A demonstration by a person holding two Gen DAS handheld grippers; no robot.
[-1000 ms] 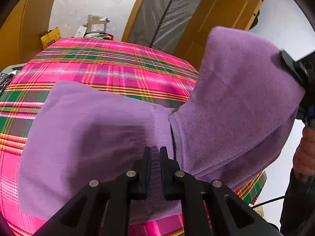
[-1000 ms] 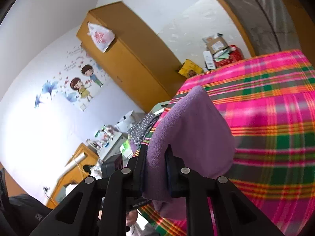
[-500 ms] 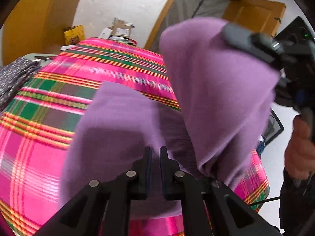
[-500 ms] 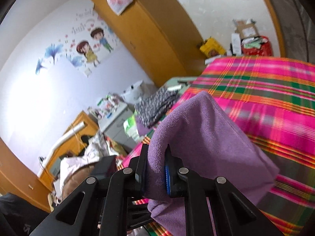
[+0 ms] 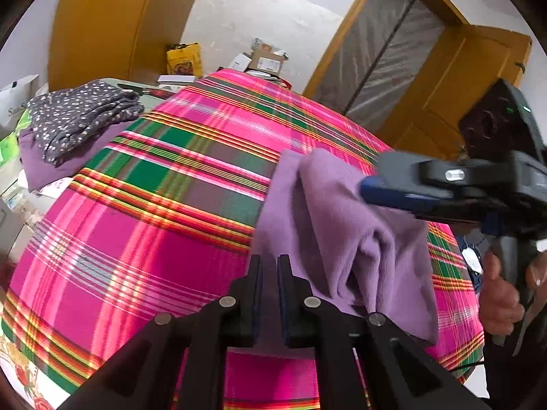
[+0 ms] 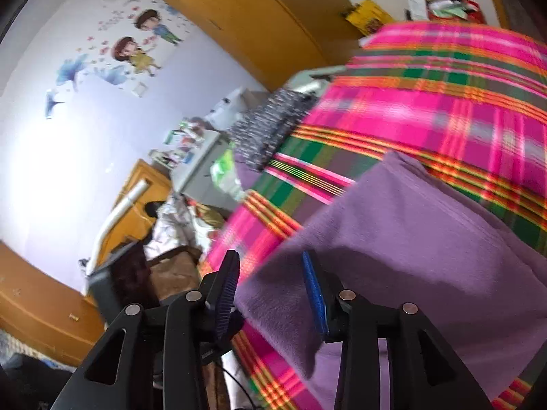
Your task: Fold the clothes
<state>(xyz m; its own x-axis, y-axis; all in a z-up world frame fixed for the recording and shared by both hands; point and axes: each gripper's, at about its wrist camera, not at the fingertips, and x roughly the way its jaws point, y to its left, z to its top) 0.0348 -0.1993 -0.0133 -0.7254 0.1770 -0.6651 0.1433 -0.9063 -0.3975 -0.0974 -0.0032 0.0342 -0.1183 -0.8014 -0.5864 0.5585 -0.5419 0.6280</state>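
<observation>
Left wrist view: the left gripper (image 5: 270, 287) points down at the near part of the plaid bedspread (image 5: 147, 225). Its jaws stand close together with a narrow gap, and purple cloth shows through that gap; whether the pads pinch it cannot be told. The purple garment (image 5: 345, 239) lies bunched on the right half of the bedspread, folded over on itself with a raised ridge. The right gripper (image 5: 372, 188) reaches in from the right just above the garment's upper edge, carried by a hand (image 5: 502, 294) at the right border. A dotted dark garment (image 5: 78, 116) sits on a purple one beside the bed at left.

Right wrist view: the right gripper (image 6: 273, 294) has its jaws parted and opening. A corner of the purple garment (image 6: 427, 246) lies between them, against the blue pad (image 6: 314, 297) on the right and clear of the other pad; it is released, not clamped. The garment rests on the plaid bedspread (image 6: 427, 102).
</observation>
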